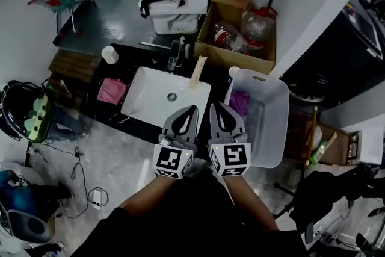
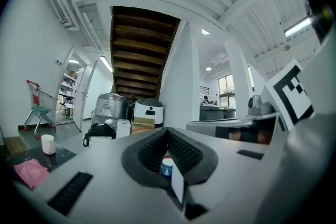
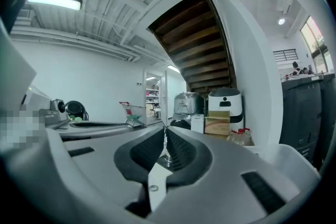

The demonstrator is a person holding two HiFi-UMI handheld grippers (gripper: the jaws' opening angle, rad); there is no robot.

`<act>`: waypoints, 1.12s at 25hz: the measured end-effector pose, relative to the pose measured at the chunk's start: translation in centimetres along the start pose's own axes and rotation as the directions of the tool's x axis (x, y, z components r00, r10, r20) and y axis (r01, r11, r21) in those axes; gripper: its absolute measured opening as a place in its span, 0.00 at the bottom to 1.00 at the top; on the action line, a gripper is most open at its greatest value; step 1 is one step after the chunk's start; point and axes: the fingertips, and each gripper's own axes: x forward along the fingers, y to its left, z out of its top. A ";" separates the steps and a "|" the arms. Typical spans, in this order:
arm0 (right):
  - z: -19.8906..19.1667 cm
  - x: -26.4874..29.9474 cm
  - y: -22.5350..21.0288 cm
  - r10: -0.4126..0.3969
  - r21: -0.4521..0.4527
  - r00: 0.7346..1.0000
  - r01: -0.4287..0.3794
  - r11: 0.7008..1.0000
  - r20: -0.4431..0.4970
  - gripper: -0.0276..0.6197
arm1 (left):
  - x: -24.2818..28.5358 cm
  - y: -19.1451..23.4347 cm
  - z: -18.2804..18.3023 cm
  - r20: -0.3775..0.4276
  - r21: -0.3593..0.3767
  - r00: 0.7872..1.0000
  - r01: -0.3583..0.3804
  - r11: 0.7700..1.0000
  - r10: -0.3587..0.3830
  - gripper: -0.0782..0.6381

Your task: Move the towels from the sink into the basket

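**A:** Where are the towels?

**B:** A purple towel (image 1: 239, 100) lies inside the pale basket (image 1: 283, 96), bunched against its far-left corner. The basket stands at the right end of the dark worktop (image 1: 99, 106). A pink towel (image 1: 112, 91) lies flat on that worktop just beside the left rim of the white sink (image 1: 150, 99), outside the basin. The left gripper view catches it too, low at the left edge (image 2: 30, 171), with a white cup (image 2: 48, 143) standing beyond it.

**A:** And the two grippers?

**B:** The person stands at the near edge of the worktop, holding them side by side and close together. Both point roughly level, away from the body. Seen from the head view, the left gripper (image 1: 192, 108) has its tips over the sink's near-right corner. The right gripper (image 1: 215, 105) sits over the strip between the sink and the basket's left wall. The marker cubes (image 1: 171, 161) face up toward the camera.

**A:** Are the fingers holding anything?

**B:** No, both pairs are clenched with nothing in them. In the left gripper view the dark ribbed fingers (image 2: 147, 150) meet at the tip. A small white-and-blue container (image 2: 167, 167) shows through the loop behind them, farther off and not gripped. In the right gripper view the fingers (image 3: 181, 150) press together along a thin seam, with only the room beyond. A cardboard box (image 3: 217, 124) sits there near the stairs.
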 end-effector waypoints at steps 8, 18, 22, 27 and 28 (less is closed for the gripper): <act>0.5 2.3 8.7 0.061 -0.024 0.998 -0.061 0.998 -0.002 0.09 | -5.2 6.1 0.6 0.001 0.008 0.999 -0.040 0.999 0.040 0.11; -1.4 4.6 18.1 0.090 -0.004 0.995 -0.090 0.996 -0.044 0.09 | -11.4 13.5 0.0 -0.010 -0.058 0.999 -0.045 0.997 0.045 0.11; -2.4 5.3 21.0 0.096 -0.001 0.993 -0.096 0.995 -0.064 0.09 | -13.7 15.8 -0.5 -0.016 -0.066 0.999 -0.051 0.997 0.050 0.11; -3.0 6.5 24.2 0.112 -0.006 0.991 -0.113 0.994 -0.073 0.09 | -16.5 18.5 -1.2 -0.030 -0.055 0.997 -0.077 0.995 0.076 0.11; -3.1 6.8 24.9 0.116 -0.005 0.991 -0.117 0.993 -0.073 0.09 | -17.0 19.1 -1.3 -0.035 -0.053 0.996 -0.085 0.995 0.083 0.11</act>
